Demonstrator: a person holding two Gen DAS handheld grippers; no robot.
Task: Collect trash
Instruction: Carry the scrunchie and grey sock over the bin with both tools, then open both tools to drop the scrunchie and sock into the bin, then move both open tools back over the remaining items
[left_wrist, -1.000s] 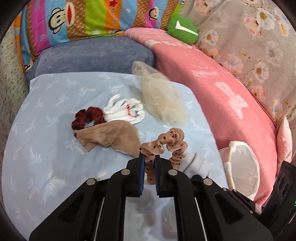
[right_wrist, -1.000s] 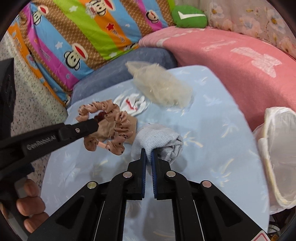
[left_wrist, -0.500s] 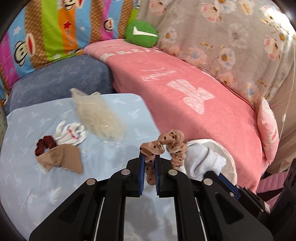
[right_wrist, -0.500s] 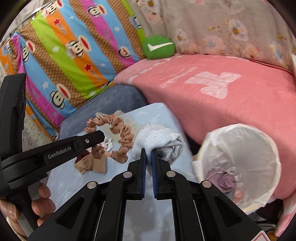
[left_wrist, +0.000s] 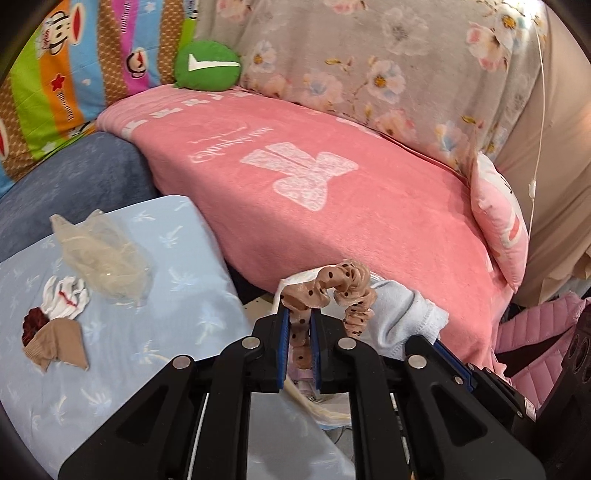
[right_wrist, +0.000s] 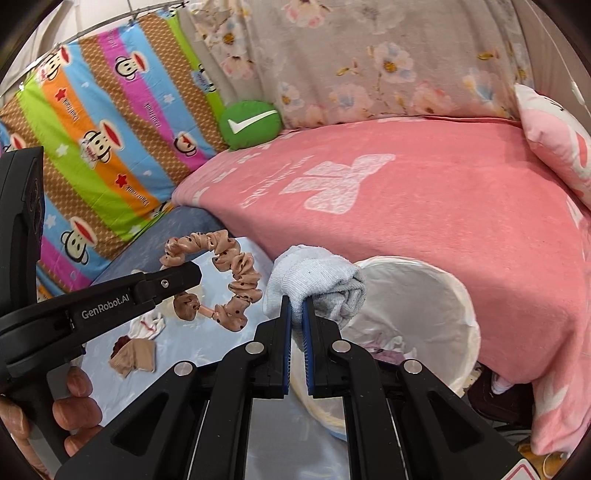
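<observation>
Both grippers have swung right, off the table toward the bin. Left gripper (left_wrist: 298, 330) clamps the dotted scrunchie (left_wrist: 332, 291); right gripper (right_wrist: 295, 310) clamps the rolled white sock (right_wrist: 317, 280) at the bin's near rim. Only the right view shows the lined bin (right_wrist: 454, 295) open, with discards inside; only the left view shows the plastic bag (left_wrist: 99, 254) remaining on the table (left_wrist: 166, 332).

Dotted tan scrunchie (left_wrist: 325, 291) and rolled pale sock (right_wrist: 317, 282) above white-lined bin (right_wrist: 443, 295)
</observation>
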